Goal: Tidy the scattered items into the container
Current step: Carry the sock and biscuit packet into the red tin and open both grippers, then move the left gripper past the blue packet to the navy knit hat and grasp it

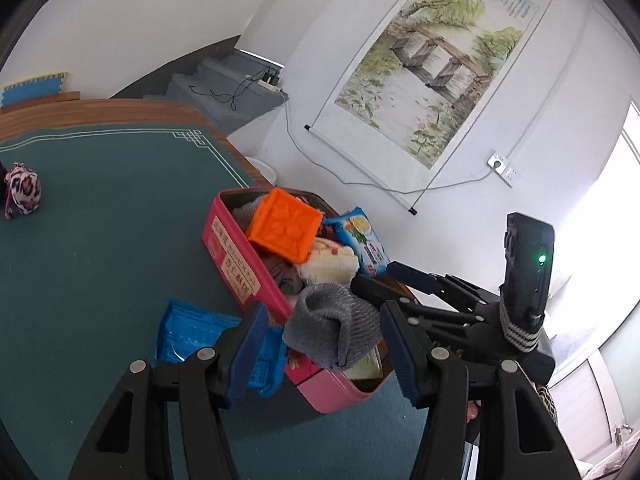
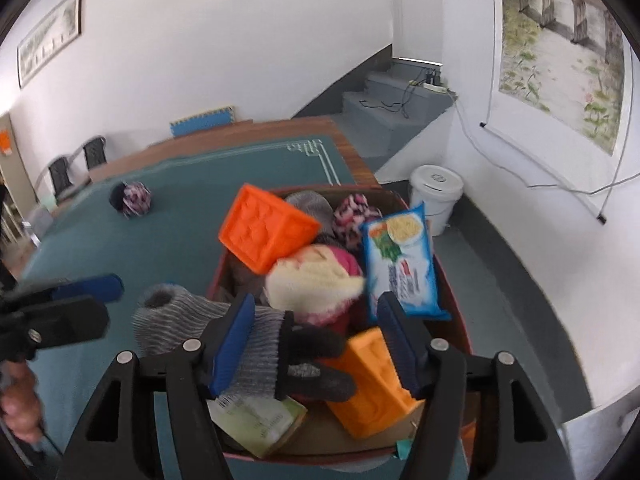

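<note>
My left gripper point(image 1: 324, 354) has its blue-padded fingers apart, with the grey ribbed knit sock point(image 1: 330, 326) draped over the near rim of the pink rectangular tin box point(image 1: 230, 256) between them; my right gripper point(image 2: 316, 346), fingers also apart, hovers over the same sock and holds nothing. I judge the sock could slide off the rim onto the green felt tabletop point(image 1: 100, 240), since half of it hangs outside. Just beside the box lies a blue crinkled plastic packet point(image 1: 188, 330). Inside, an orange embossed plastic cube point(image 1: 284, 230) tops the heap. Far off rests a leopard-print fabric pouch point(image 1: 23, 192).
</note>
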Demonstrator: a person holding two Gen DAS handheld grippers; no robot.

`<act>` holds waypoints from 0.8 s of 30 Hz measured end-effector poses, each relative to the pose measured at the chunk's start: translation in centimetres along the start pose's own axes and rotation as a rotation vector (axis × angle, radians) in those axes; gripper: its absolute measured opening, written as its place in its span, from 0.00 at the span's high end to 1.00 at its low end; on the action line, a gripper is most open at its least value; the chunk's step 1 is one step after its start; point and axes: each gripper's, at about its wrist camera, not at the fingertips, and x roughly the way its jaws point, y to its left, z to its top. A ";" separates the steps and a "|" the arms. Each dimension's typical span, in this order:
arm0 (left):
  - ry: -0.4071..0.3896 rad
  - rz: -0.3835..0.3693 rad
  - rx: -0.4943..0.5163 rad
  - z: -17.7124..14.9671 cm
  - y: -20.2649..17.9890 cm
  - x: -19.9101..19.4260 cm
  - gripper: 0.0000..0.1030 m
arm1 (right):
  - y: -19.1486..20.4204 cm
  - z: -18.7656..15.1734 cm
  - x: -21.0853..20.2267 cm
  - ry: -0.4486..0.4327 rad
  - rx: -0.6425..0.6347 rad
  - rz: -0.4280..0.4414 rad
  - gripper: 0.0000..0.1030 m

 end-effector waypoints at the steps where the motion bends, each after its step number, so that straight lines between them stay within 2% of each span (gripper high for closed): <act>1: 0.003 0.001 0.002 -0.1 -0.1 0.0 0.42 | 0.0 -0.4 0.1 0.004 -0.004 -0.006 0.34; 8: -0.018 0.029 -0.021 0.2 0.8 -0.8 0.42 | 0.9 -2.6 -0.2 0.003 -0.063 -0.074 0.34; 18: -0.034 0.117 -0.074 0.2 4.0 -2.9 0.42 | 1.5 -1.8 -2.4 -0.064 -0.044 -0.124 0.34; 21: -0.038 0.137 -0.087 0.1 5.0 -3.7 0.42 | 2.4 -1.3 -4.3 -0.123 -0.041 -0.099 0.34; 24: -0.038 0.151 -0.099 -0.2 5.8 -4.1 0.42 | 4.6 -1.3 -5.6 -0.159 -0.087 -0.014 0.32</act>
